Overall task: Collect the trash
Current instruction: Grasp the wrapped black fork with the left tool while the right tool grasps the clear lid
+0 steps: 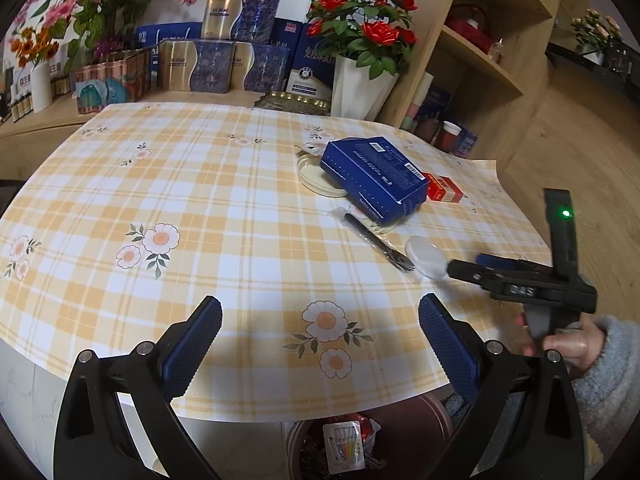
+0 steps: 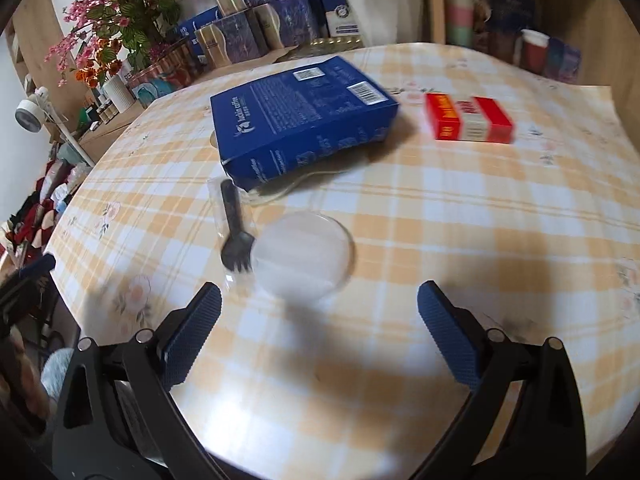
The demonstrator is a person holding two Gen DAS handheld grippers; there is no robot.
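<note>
A blue coffee box, a red and white pack, a wrapped black plastic fork and a clear round lid lie on the checked tablecloth. A second round lid lies partly under the box. My left gripper is open and empty over the table's near edge. My right gripper is open and empty, just short of the clear lid; it also shows in the left wrist view.
A dark bin holding wrappers stands below the table's near edge. Gift boxes, flower pots and a wooden shelf line the far side. Cups stand on the shelf by the table's right corner.
</note>
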